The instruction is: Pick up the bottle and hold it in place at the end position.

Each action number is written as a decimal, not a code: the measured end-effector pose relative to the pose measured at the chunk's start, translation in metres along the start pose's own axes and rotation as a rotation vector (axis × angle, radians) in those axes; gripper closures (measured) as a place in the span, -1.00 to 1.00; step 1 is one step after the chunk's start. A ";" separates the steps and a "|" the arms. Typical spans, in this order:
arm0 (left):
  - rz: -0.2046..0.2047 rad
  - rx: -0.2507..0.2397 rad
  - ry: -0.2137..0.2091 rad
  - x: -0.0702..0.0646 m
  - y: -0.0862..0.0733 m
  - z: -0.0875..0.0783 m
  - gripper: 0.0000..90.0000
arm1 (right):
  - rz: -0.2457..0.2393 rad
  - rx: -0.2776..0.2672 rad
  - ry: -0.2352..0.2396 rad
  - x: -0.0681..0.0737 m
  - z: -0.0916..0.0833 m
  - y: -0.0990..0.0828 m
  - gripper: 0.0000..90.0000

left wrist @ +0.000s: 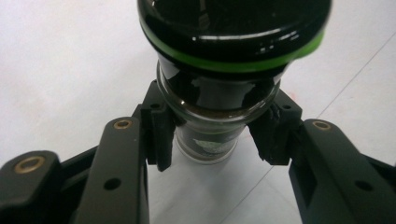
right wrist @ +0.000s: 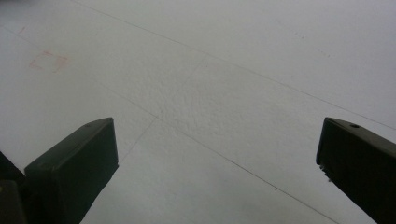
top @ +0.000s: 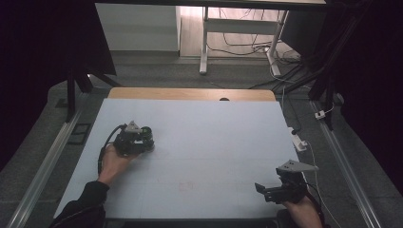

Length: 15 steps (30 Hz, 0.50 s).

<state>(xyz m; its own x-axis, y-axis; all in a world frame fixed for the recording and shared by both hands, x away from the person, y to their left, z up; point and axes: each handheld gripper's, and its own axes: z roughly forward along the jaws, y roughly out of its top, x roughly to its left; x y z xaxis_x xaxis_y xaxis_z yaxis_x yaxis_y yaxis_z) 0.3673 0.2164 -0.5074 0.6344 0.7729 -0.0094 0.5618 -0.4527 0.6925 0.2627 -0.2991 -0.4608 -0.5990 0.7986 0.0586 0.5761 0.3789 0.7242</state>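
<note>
left gripper (left wrist: 212, 140) — clamped on dark jar (left wrist: 219, 93) | right gripper (right wrist: 217, 163) — jaws wide, over white table (right wrist: 210, 70)

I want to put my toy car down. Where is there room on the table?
Lots of room: the whole white table between the dark jar and the right gripper is bare, and the far half too. It is crowded just where the left gripper squeezes the jar.
</note>
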 end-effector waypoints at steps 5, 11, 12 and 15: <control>0.040 -0.037 -0.016 -0.011 0.011 -0.002 0.18 | 0.000 0.001 -0.001 0.000 0.000 0.000 -1.00; 0.059 -0.058 -0.056 -0.020 0.023 0.000 0.18 | 0.002 0.001 -0.001 0.000 0.000 0.000 -1.00; 0.062 -0.058 -0.063 -0.021 0.024 0.001 0.18 | 0.003 -0.001 0.000 0.000 0.000 0.000 -1.00; 0.065 -0.066 -0.085 -0.023 0.030 0.003 0.18 | 0.003 0.001 0.000 0.000 0.000 0.000 -1.00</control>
<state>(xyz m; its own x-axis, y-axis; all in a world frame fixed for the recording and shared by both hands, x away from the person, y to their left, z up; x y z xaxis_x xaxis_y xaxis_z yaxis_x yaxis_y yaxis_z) 0.3711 0.1839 -0.4885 0.7124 0.7014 -0.0219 0.4836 -0.4681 0.7396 0.2628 -0.2993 -0.4607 -0.5972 0.7998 0.0609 0.5783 0.3767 0.7237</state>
